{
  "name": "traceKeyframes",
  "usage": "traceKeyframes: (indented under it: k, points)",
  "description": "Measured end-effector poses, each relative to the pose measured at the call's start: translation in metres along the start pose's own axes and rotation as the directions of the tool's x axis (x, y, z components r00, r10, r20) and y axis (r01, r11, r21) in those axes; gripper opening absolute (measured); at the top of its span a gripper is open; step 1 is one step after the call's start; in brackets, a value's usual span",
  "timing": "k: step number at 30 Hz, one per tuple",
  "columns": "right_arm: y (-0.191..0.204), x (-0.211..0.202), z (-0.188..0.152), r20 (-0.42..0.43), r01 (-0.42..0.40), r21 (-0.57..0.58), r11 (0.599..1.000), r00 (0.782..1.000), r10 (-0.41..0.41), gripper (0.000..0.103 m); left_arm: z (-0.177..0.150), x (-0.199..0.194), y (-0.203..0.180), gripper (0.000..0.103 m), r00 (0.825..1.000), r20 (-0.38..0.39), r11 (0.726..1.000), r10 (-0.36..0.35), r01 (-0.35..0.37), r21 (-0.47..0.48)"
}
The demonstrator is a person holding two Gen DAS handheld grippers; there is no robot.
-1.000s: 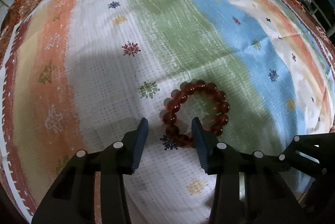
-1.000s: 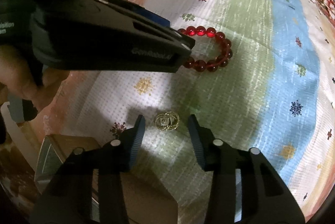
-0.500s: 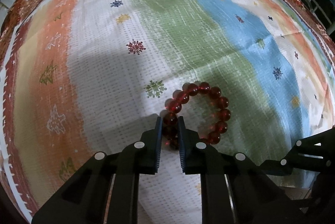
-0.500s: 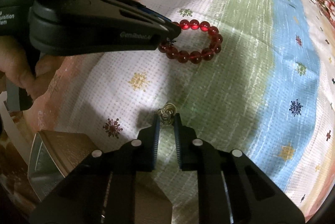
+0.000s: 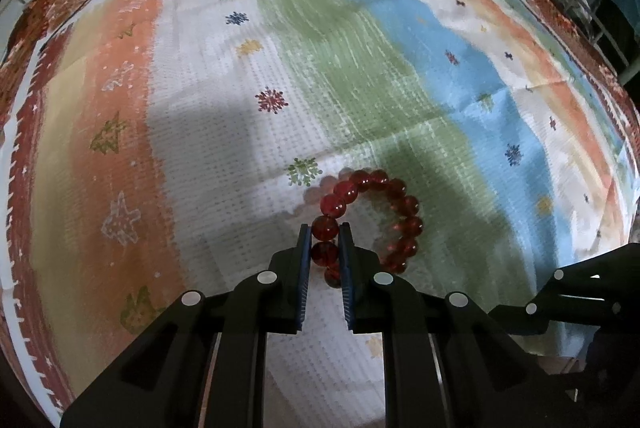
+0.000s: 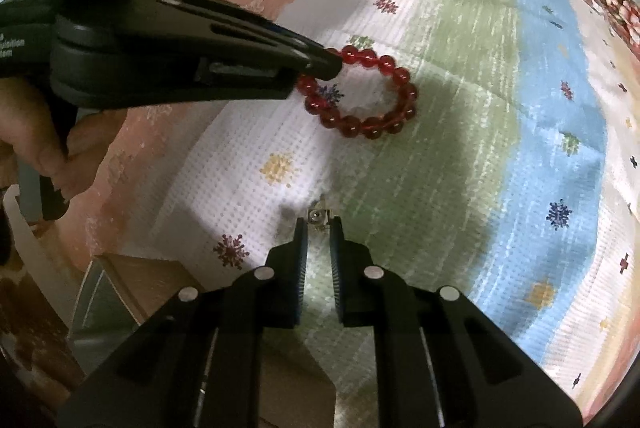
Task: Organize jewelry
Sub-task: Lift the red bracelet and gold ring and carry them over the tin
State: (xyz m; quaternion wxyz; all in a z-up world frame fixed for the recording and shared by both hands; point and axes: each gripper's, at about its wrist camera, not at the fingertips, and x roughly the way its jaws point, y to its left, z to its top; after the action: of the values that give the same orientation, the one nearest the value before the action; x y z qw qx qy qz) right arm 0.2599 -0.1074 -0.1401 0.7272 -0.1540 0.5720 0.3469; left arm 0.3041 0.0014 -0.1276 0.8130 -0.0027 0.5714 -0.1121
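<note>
My left gripper sits at the lower centre of its own view, fingers pinched nearly together; in the right wrist view it reaches in from the upper left, my hand wrapped on its handle. My right gripper sits lower centre, fingers nearly closed.

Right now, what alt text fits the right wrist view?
The right claw pinches a small gold ornament above a striped tablecloth. Beyond it, the left claw grips a red bead bracelet.
</note>
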Motion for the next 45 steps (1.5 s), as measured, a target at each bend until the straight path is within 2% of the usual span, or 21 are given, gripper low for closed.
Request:
traceKeyframes:
  k: [16, 24, 31, 45]
  points:
    - [0.006, -0.039, 0.005, 0.103, 0.010, 0.041, 0.999, 0.995, -0.014, 0.012, -0.009, -0.043, 0.001, 0.013, 0.995, 0.094, 0.997, -0.032, 0.039, -0.069]
    - [0.005, -0.057, 0.003, 0.152, 0.027, 0.069, 0.997, 0.988, -0.037, 0.012, -0.014, -0.068, -0.004, 0.013, 0.989, 0.146, 0.996, 0.001, 0.012, -0.083]
    - [0.002, -0.077, -0.003, 0.211, 0.045, 0.120, 0.992, 0.975, -0.070, 0.012, -0.022, -0.101, -0.011, 0.013, 0.976, 0.216, 0.993, -0.012, 0.036, -0.108]
    - [0.011, -0.108, -0.018, 0.283, 0.084, 0.157, 0.984, 0.951, -0.126, 0.012, -0.052, -0.133, -0.034, 0.013, 0.963, 0.268, 0.995, -0.017, 0.043, -0.090]
